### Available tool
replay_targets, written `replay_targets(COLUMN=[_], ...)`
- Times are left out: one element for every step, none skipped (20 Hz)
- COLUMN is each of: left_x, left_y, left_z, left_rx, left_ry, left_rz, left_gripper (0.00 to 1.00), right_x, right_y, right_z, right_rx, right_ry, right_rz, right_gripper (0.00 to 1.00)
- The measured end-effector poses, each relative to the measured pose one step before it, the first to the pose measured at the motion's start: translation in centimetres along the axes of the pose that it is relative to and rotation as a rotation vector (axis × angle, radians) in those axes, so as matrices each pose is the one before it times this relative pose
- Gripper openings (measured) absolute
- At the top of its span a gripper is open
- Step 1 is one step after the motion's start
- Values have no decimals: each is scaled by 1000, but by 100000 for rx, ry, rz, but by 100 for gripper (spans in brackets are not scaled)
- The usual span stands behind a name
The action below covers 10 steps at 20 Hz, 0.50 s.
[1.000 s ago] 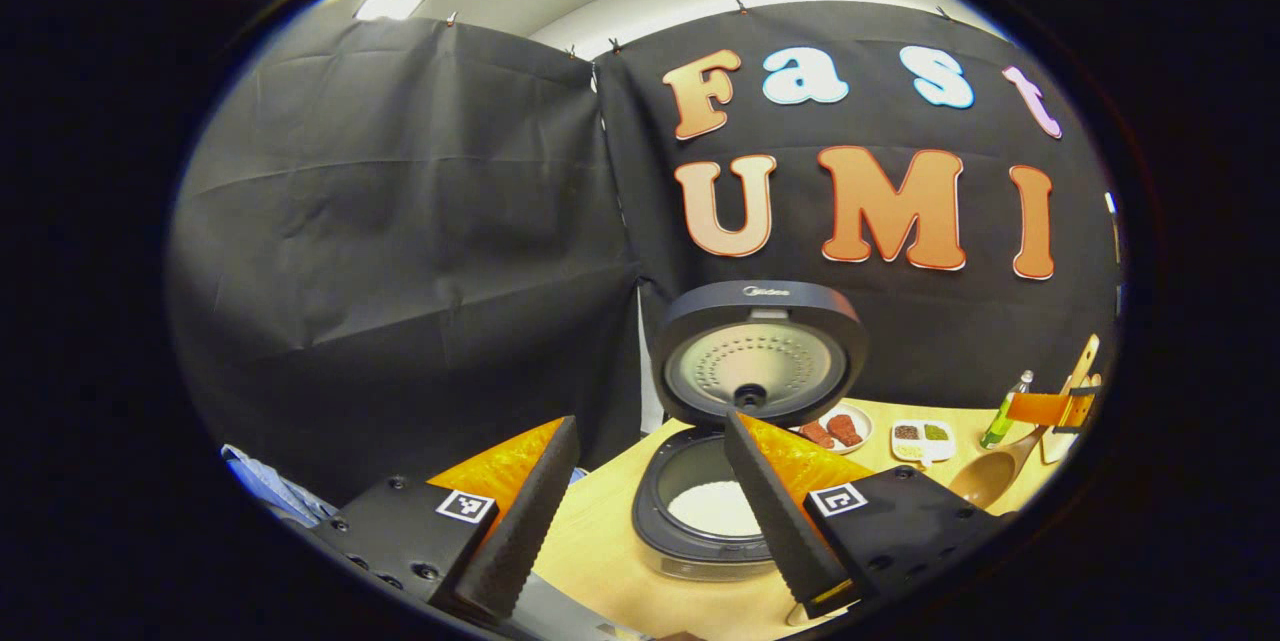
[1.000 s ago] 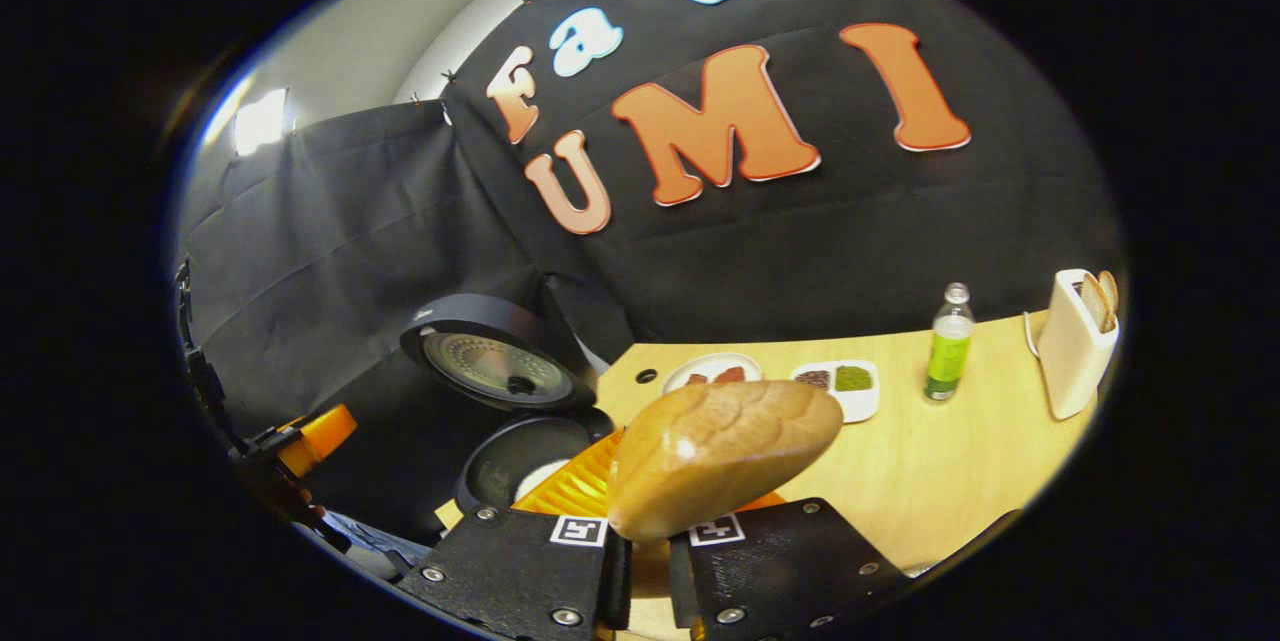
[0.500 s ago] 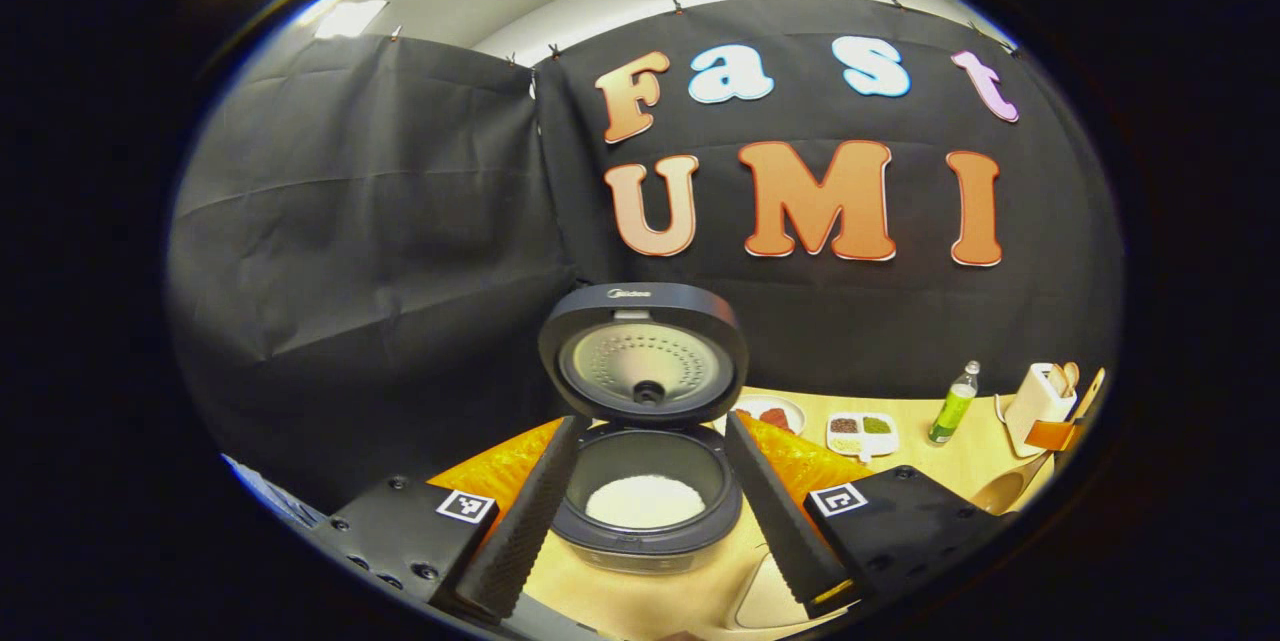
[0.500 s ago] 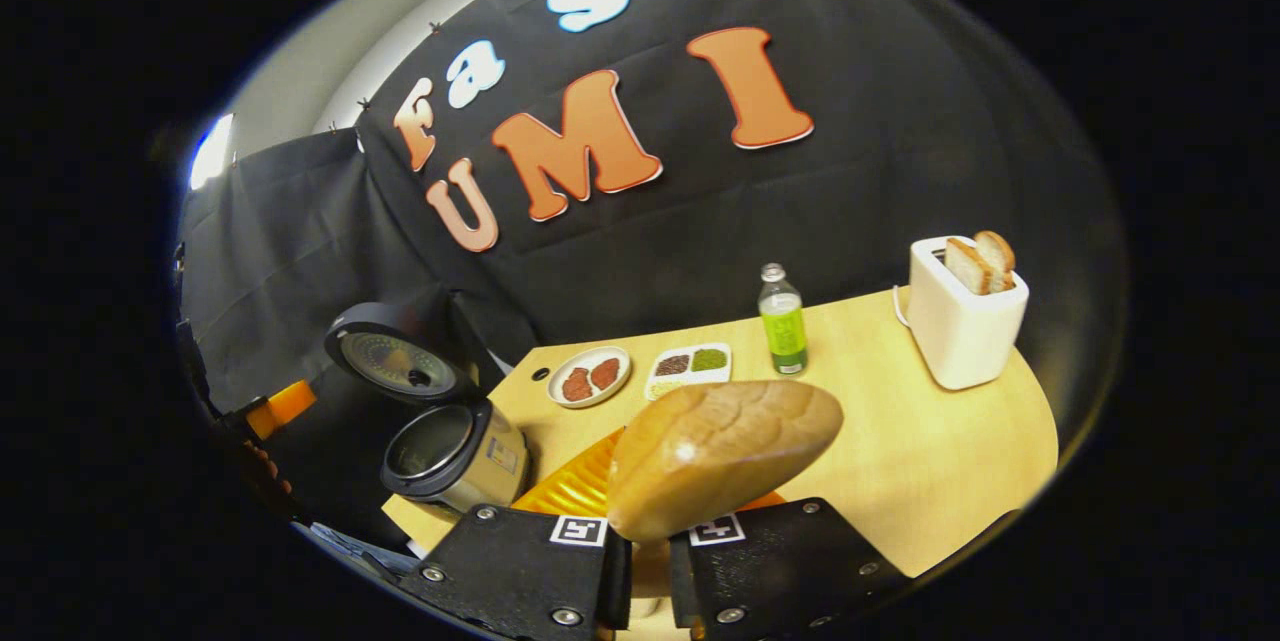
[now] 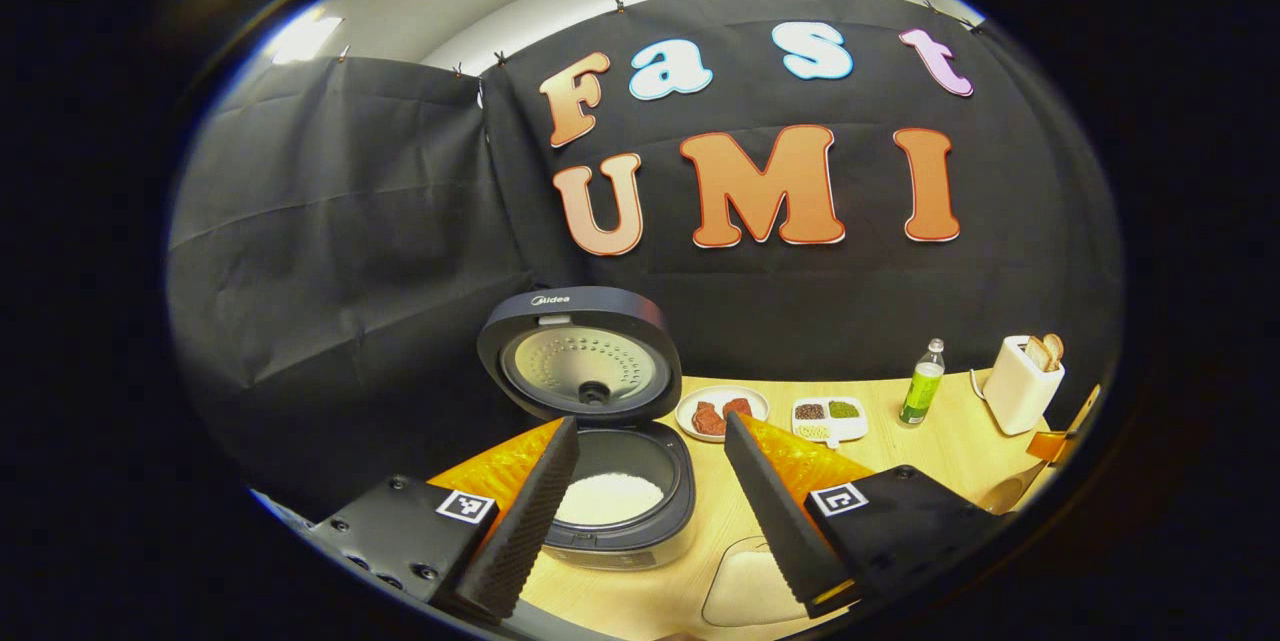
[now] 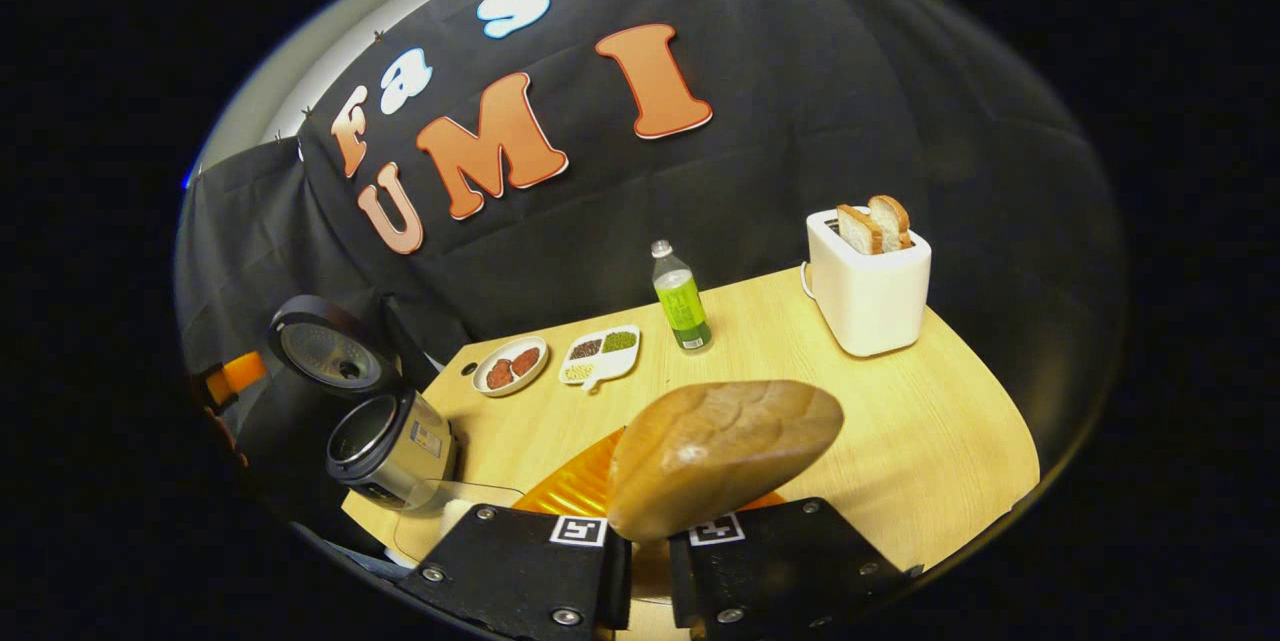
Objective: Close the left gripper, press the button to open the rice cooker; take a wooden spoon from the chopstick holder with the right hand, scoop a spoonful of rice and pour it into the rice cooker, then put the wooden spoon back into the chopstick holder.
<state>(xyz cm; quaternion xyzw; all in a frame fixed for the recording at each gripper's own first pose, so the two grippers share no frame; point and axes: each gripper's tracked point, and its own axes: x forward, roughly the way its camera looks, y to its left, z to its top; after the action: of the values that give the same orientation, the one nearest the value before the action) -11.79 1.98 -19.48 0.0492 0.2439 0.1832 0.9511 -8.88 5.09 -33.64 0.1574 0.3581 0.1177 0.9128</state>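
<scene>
The rice cooker [image 5: 615, 511] stands open on the wooden table, lid [image 5: 580, 369] upright and white rice [image 5: 608, 496] in its pot. My left gripper [image 5: 650, 511] is open, its fingers [image 5: 520, 521] framing the cooker from nearer the camera. My right gripper [image 6: 648, 553] is shut on the wooden spoon [image 6: 722, 453], whose rounded bowl faces the camera above the table. In the right gripper view the cooker [image 6: 385, 441] sits far to the left, with the left gripper [image 6: 235, 376] beside its lid. The spoon [image 5: 1005, 496] and right gripper [image 5: 1050, 445] appear at the right edge of the left gripper view.
Along the back of the table [image 6: 900, 441] stand a plate of meat [image 6: 510, 366], a divided dish [image 6: 600, 356], a green bottle [image 6: 682, 299] and a white toaster [image 6: 868, 283] with bread. A clear container [image 6: 440, 511] lies in front of the cooker.
My right gripper has carried the spoon rightward, away from the cooker, which shrank to the left of its view. The left gripper pulled back, still open.
</scene>
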Motion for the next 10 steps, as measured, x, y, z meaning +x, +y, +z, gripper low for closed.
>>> replay_targets(left_x=[-16,-143,-67,-164,-26,-36,134,171,316,351], left_y=[10,110,113,166,167,122,31,-129,-183,-235], left_z=[-46,-38,101,61,204,93,204,296,305,164], left_rx=[-19,196,445,777,1031,1239,1040,721,508,481], left_ry=[674,487,270,67,-206,-68,-306,-306,-237,-52], left_rz=[-20,171,-22,113,69,-55,-160,-509,-656,-584], left_gripper=[90,90,90,90,90,90,90,92,93,95], right_x=[226,231,333,296,449,272,-199,273,224,286], right_y=[-280,-96,-127,-212,-280,-242,-7,-287,-242,-154], right_z=[-915,-666,-400,-404,-364,-304,-574,-399,-496,-453], right_rx=[8,260,575,194,210,418,796,480,466,565], right_ry=[1971,1394,527,254,13,-139,-461,229,503,529], right_rz=[-643,22,-578,-791,-1518,-1093,-1131,-1185,-1168,-1233], right_gripper=[10,10,11,10,10,10,10,11,10,11])
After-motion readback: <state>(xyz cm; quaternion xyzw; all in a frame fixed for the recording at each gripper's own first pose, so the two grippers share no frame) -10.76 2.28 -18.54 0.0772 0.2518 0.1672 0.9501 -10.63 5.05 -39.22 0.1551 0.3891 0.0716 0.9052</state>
